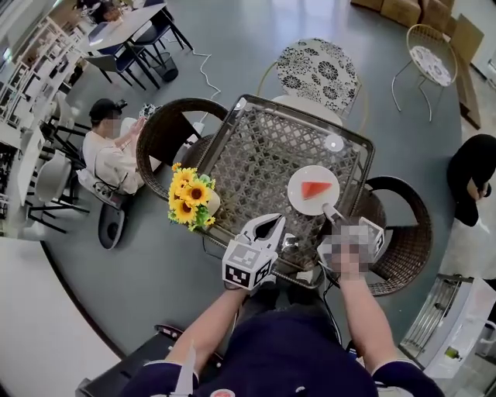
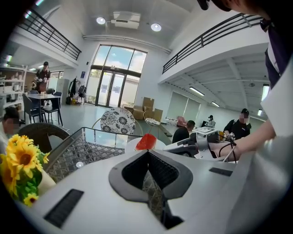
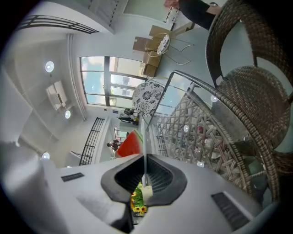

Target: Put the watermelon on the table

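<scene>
1. The watermelon is red.
2. The plate is plain white.
3. The table shows a grey woven lattice under clear glass.
4. The sunflowers have yellow petals, dark centres and green leaves.
5. The far chair carries a black-and-white floral print.
6. The wicker chair is dark brown.
7. The left gripper is white, and its cube has black-and-white square markers.
8. The floor is grey.

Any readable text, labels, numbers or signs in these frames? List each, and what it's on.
No readable text anywhere.
Marker cube on the left tool: black-and-white square patterns only, no letters.
White plate: no print.
Cardboard boxes: any print too small to read.
</scene>
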Demonstrator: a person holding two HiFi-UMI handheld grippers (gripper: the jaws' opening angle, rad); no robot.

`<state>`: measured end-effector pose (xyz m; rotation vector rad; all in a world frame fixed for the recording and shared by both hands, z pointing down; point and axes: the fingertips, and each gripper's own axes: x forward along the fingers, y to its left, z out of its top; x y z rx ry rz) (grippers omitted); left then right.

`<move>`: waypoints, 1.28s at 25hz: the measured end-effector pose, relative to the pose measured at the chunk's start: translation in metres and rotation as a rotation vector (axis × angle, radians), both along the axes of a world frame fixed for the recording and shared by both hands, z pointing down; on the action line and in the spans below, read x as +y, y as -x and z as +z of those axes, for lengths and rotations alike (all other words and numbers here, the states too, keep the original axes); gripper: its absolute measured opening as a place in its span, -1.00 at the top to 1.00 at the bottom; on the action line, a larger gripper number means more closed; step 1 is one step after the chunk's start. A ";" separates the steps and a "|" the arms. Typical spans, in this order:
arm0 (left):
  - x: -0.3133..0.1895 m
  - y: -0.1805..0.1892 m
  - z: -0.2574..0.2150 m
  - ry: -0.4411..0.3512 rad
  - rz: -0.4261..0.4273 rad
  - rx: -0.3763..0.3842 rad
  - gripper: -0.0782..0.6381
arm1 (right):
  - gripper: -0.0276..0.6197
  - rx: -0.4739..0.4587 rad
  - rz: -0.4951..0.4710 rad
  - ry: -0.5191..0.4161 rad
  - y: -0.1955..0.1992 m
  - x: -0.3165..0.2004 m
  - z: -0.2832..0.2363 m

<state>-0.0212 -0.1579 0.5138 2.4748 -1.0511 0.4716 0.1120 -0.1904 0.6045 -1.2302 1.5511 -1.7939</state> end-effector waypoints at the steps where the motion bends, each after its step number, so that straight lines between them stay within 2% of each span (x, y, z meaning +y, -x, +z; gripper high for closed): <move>1: 0.000 -0.002 0.003 0.002 0.002 -0.005 0.77 | 0.87 0.002 -0.003 0.007 0.000 -0.001 0.007; 15: 0.005 -0.026 0.027 0.062 0.040 -0.014 0.77 | 0.87 0.067 -0.048 0.114 0.008 -0.004 0.068; 22: 0.003 -0.032 0.033 0.073 0.048 -0.011 0.77 | 0.87 0.102 -0.083 0.132 0.010 -0.005 0.084; 32: 0.002 -0.022 0.037 0.090 0.039 -0.016 0.77 | 0.87 0.102 -0.086 0.138 0.015 -0.006 0.094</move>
